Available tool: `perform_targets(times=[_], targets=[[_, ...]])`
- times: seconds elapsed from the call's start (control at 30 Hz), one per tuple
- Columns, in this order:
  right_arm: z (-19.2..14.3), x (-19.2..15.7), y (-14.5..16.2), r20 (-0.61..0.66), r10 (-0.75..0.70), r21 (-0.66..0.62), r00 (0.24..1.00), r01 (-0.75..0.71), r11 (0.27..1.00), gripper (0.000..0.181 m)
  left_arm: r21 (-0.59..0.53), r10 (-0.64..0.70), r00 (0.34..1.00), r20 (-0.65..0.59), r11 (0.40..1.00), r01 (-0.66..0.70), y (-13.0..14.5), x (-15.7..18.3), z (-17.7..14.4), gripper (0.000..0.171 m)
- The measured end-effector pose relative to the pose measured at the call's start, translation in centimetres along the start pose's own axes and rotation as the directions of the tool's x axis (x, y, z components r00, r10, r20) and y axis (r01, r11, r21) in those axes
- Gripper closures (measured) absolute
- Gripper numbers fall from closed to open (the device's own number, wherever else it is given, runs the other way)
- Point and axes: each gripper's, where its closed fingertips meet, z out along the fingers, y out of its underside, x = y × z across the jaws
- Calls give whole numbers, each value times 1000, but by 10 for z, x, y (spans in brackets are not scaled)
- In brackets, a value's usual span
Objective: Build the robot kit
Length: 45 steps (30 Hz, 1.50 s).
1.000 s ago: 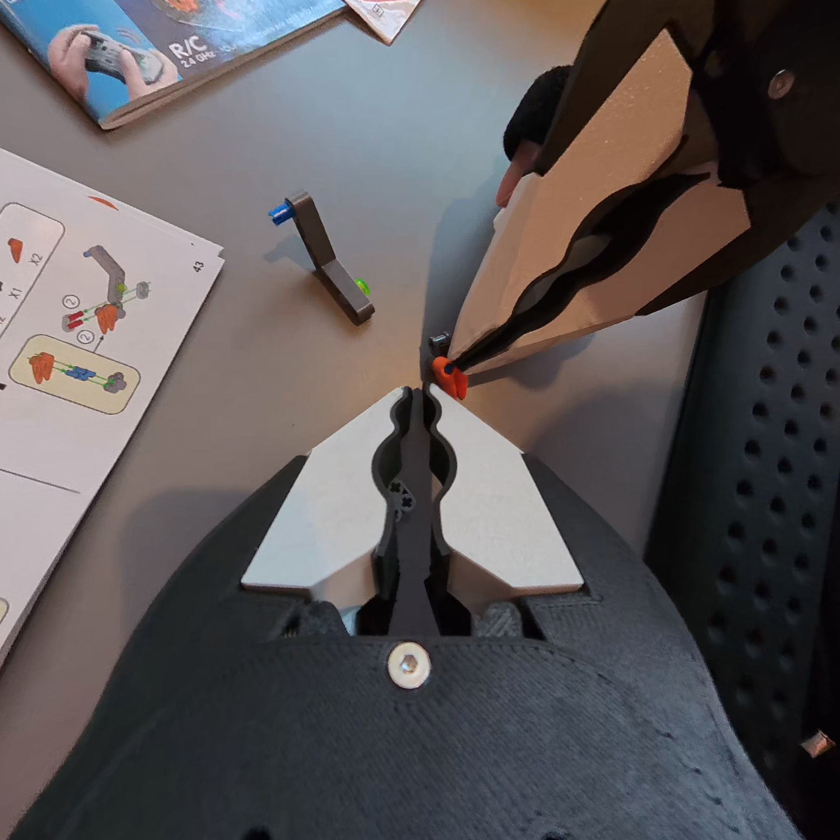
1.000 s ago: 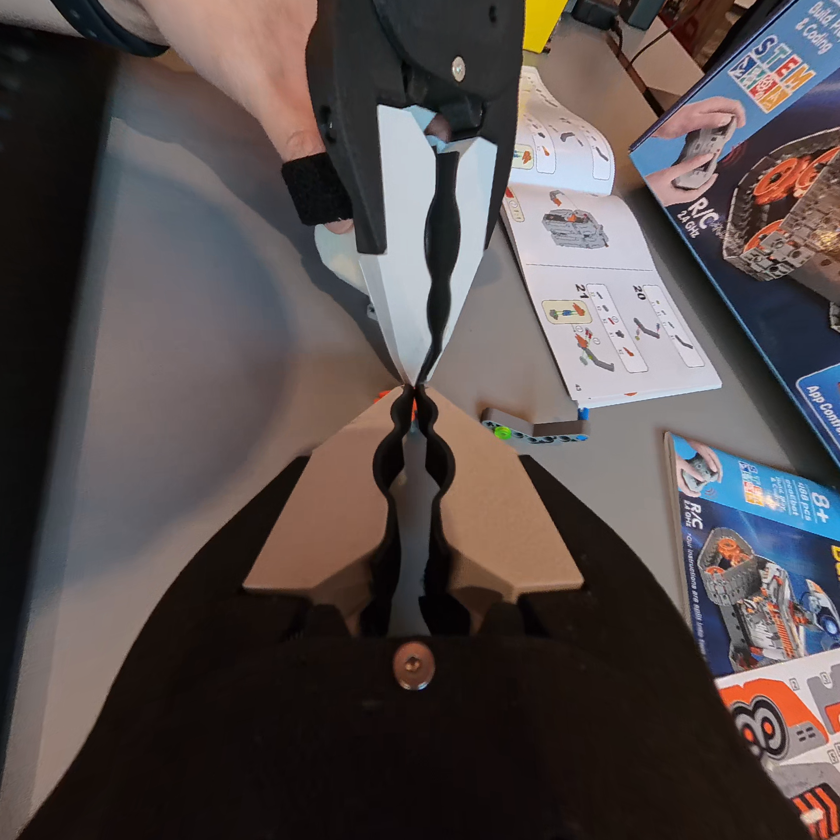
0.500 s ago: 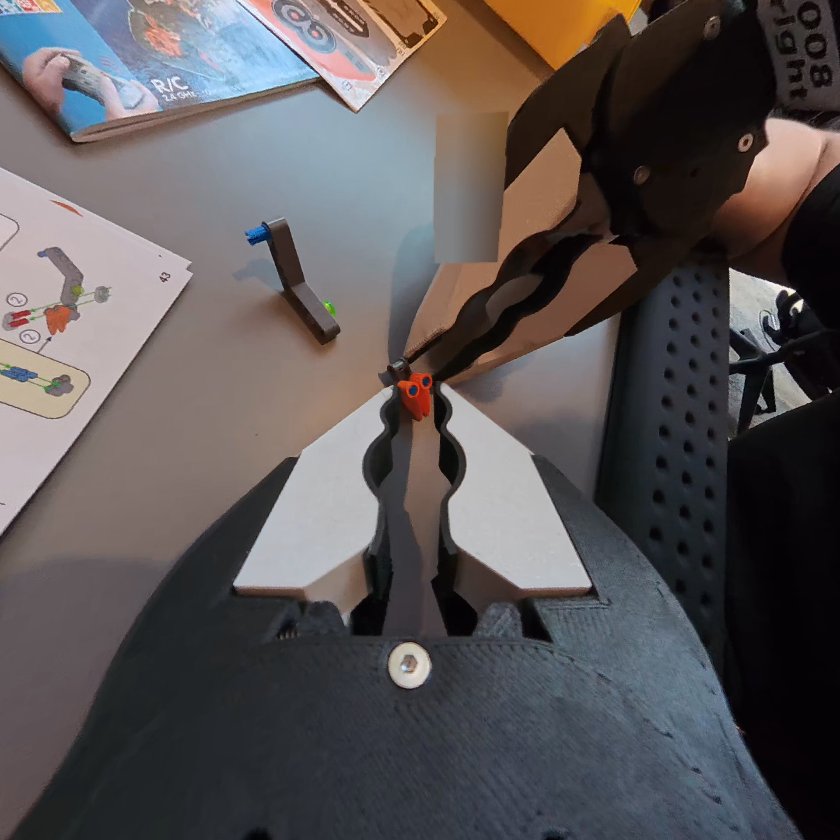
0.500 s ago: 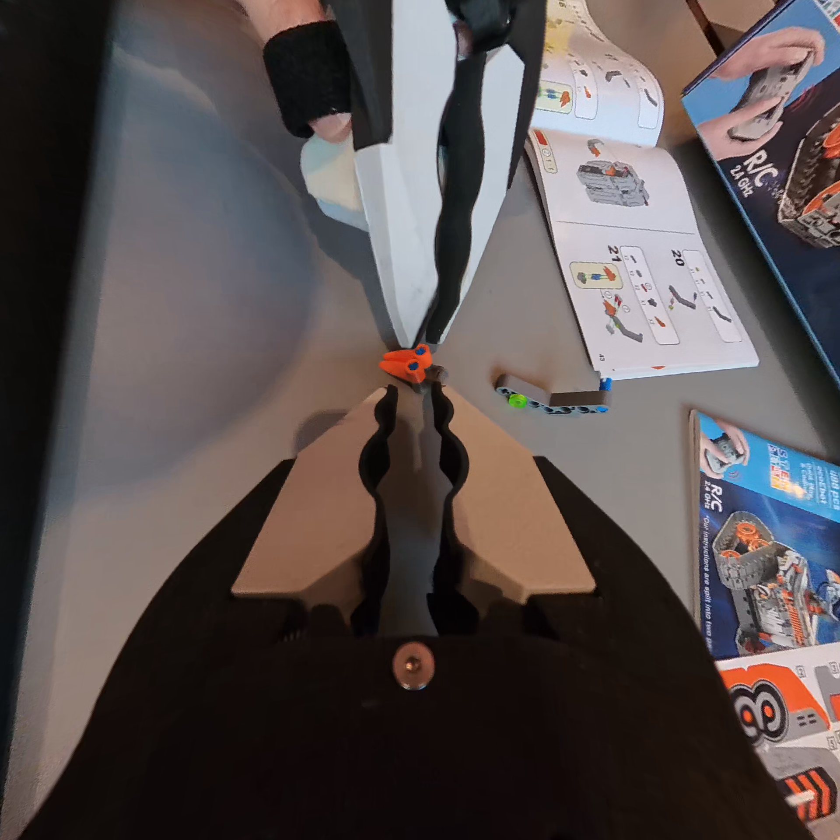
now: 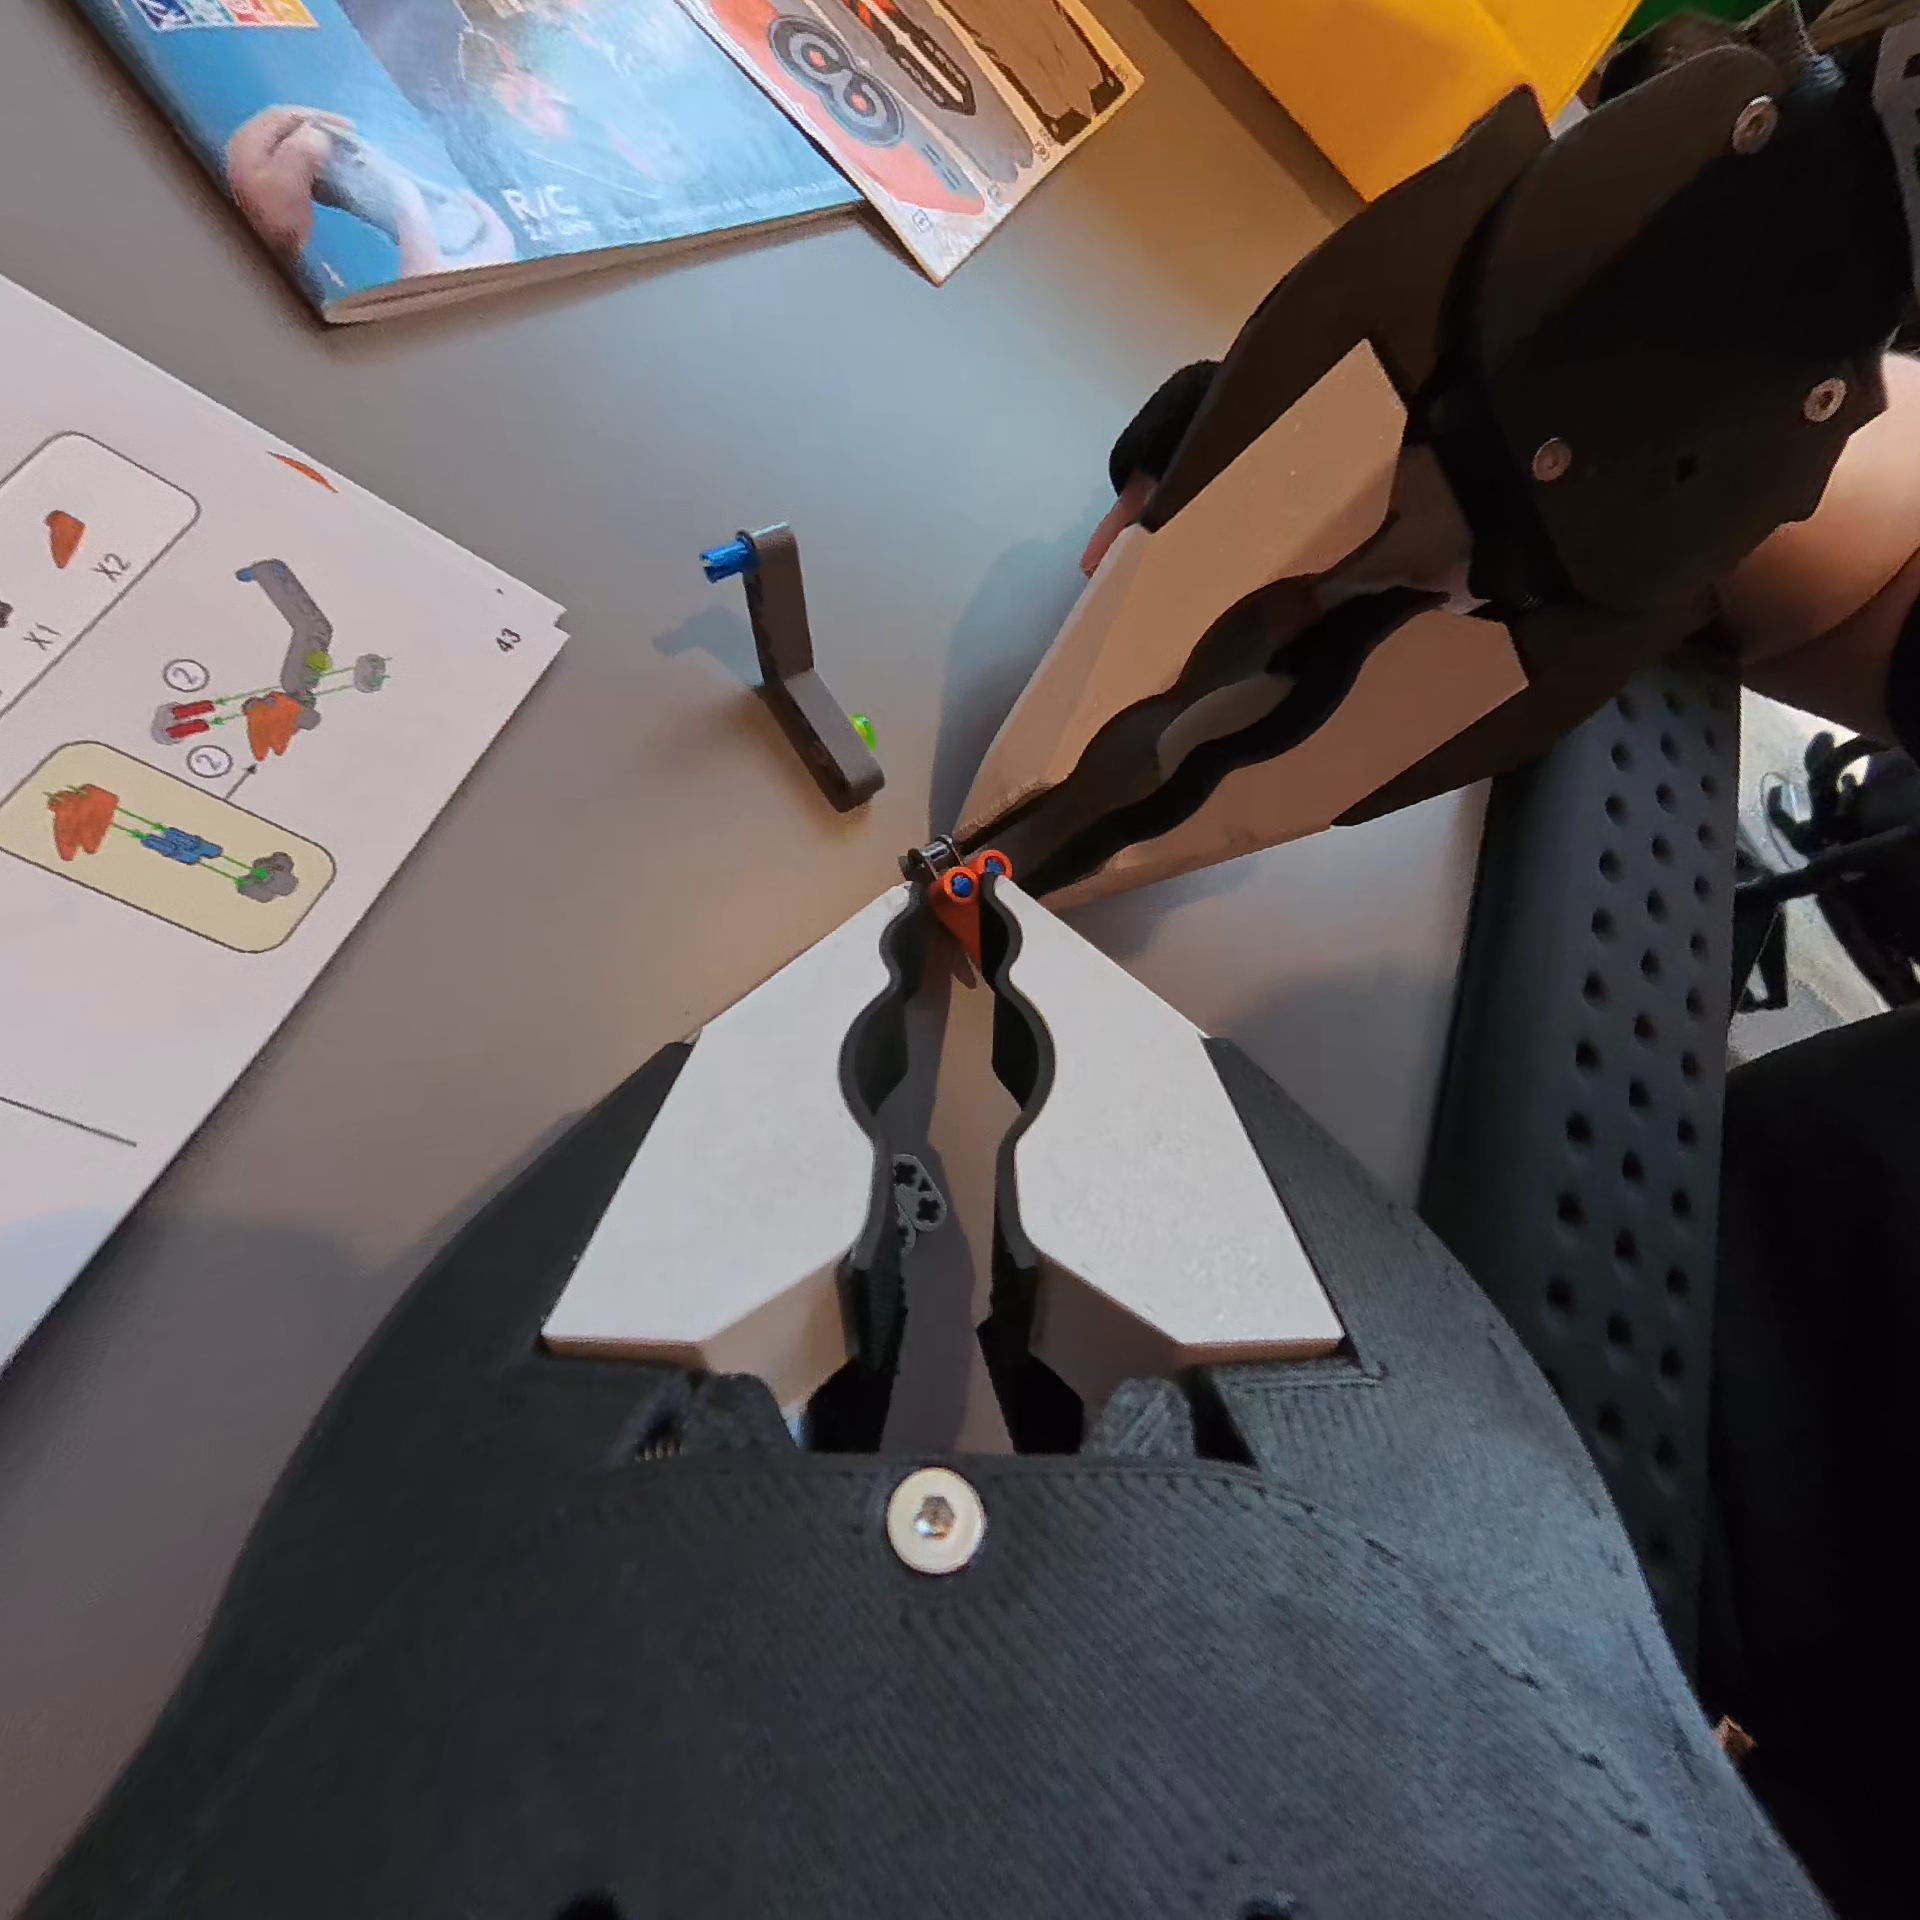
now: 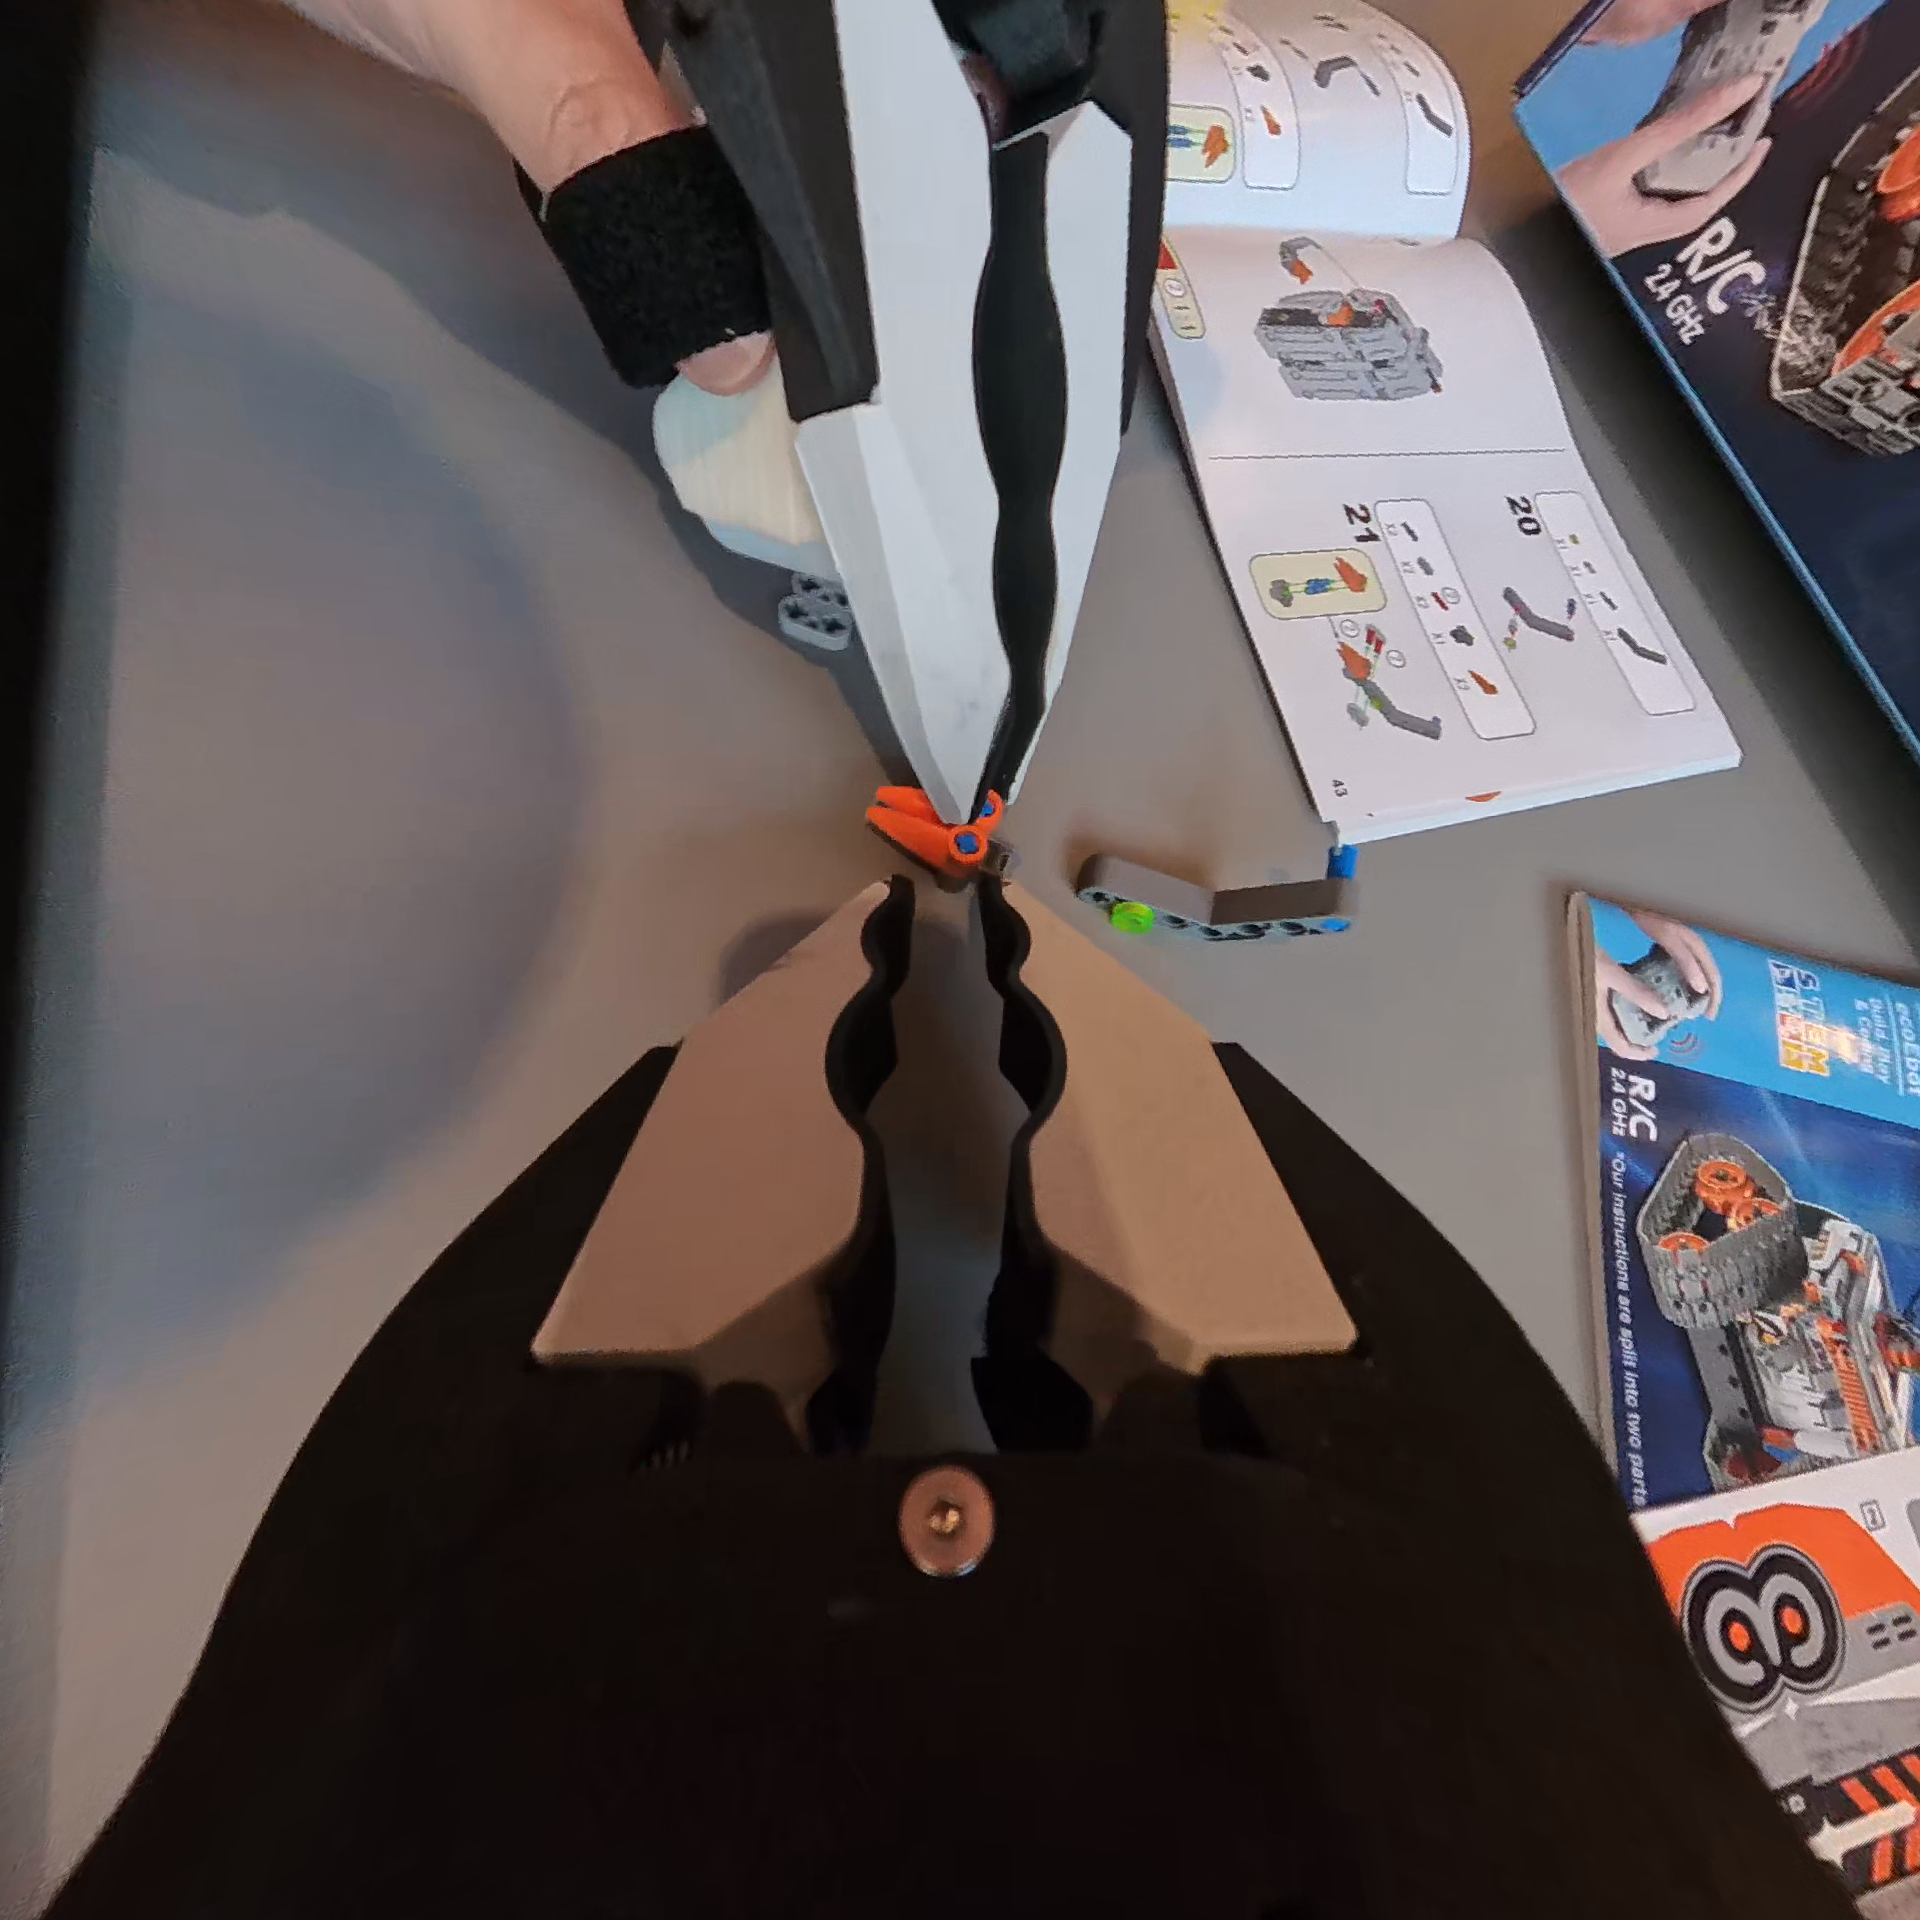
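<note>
My left gripper (image 5: pixel 951 899), with white fingers, is shut on a small orange piece (image 5: pixel 961 914) with blue pins, held at the very tips just above the grey table (image 5: pixel 623 468). My right gripper (image 6: pixel 940 888), with tan fingers, meets it tip to tip, its jaws a little apart. It holds nothing. A tiny dark grey piece (image 6: pixel 995 860) sits on the end of the orange piece (image 6: pixel 914 821), just past the right fingertip. The left gripper (image 6: pixel 982 805) comes down from the top of the right wrist view.
A bent grey beam (image 5: pixel 795 675) with a blue and a green pin lies close by, also in the right wrist view (image 6: pixel 1216 899). An open manual (image 6: pixel 1455 520), a blue box (image 6: pixel 1766 208), a booklet (image 6: pixel 1756 1195) and a sticker sheet (image 6: pixel 1787 1662) lie to the right. A black perforated chair (image 5: pixel 1590 1039) stands at the table edge. The tips of both grippers are at nearly the same place.
The orange piece was at my right gripper's tips one second ago; now my left gripper holds it. My right gripper's jaws have parted and drawn back slightly.
</note>
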Motion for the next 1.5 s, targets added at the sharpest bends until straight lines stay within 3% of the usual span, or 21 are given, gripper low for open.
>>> perform_targets(times=[0.33, 0.5, 0.7, 0.83, 0.97, 1.1, 1.5], targets=[[-2, 5, 2, -30, -2, 0, 1000, 2, 1000, 167, 44, -31, 1000, 0, 999, 31, -8, -8, -4, 160], [-6, 6, 5, -45, -21, 3, 999, 21, 1000, 167, 92, -9, 999, 46, 996, 5, -14, -6, -28, 157], [-10, 2, 4, -67, -90, 15, 994, 91, 996, 167, -46, 3, 975, 223, 999, 7, 27, -12, -59, 156], [-10, 0, 4, -67, -104, 18, 992, 106, 994, 168, -54, 5, 968, 250, 998, 9, 39, -6, -65, 160], [-11, -1, 4, -67, -110, 19, 992, 112, 994, 167, -84, -38, 924, 381, 994, 75, 59, -13, -76, 166], [-11, -1, 4, -70, -116, 19, 991, 118, 993, 168, -12, -109, 926, 363, 993, 121, 65, -6, -71, 166], [-11, -2, 4, -71, -120, 20, 990, 122, 992, 168, -131, -8, 898, 440, 989, 72, 78, -18, -71, 171]])
